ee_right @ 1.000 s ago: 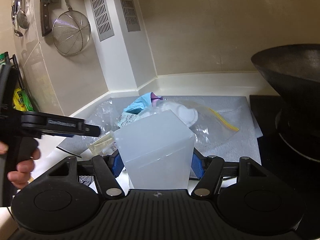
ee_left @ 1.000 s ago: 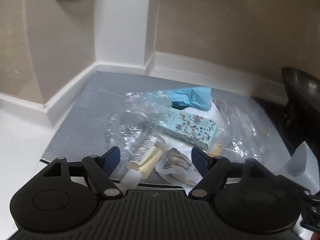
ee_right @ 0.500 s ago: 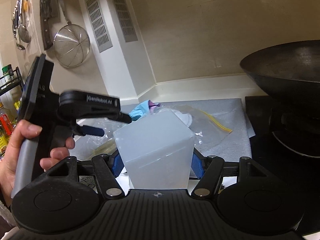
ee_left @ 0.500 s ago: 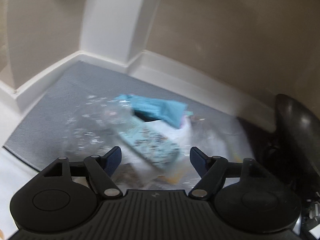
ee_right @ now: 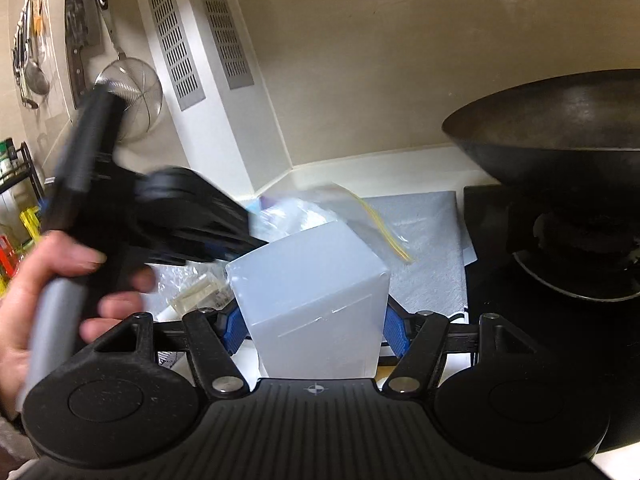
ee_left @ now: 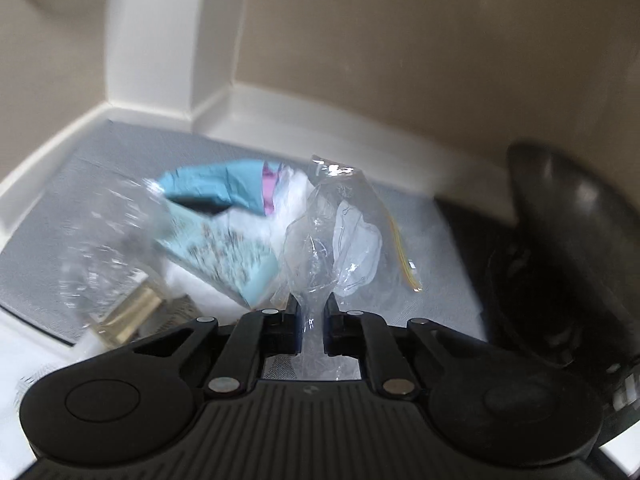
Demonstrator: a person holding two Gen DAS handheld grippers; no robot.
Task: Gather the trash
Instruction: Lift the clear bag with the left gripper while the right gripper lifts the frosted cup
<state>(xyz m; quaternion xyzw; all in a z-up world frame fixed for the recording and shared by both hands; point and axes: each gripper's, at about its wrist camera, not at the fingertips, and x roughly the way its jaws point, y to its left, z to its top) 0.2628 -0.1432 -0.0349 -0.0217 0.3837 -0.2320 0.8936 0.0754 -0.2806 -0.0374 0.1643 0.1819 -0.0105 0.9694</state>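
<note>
The left gripper (ee_left: pixel 311 322) has just been closing, and its jaws now pinch a crumpled clear zip bag (ee_left: pixel 336 236), thin glossy film bunched into a narrow neck between the pads and ballooning above them, with a yellow zip strip trailing down its right edge. The bag hangs over the grey textured mat (ee_left: pixel 100 168), where the rest of the trash lies in a loose heap: a soft blue crumpled wrapper (ee_left: pixel 216 186), a flat pale-blue printed carton (ee_left: pixel 224 252) and a clear crinkled plastic bottle (ee_left: pixel 108 252) to the mat's left side. The right gripper (ee_right: pixel 312 322) is clamped by its blue pads on a frosted, translucent square-sided plastic bin (ee_right: pixel 316 296), held at the mat's near edge. A dark, rounded wok (ee_right: pixel 560 128) sits right of the mat
</note>
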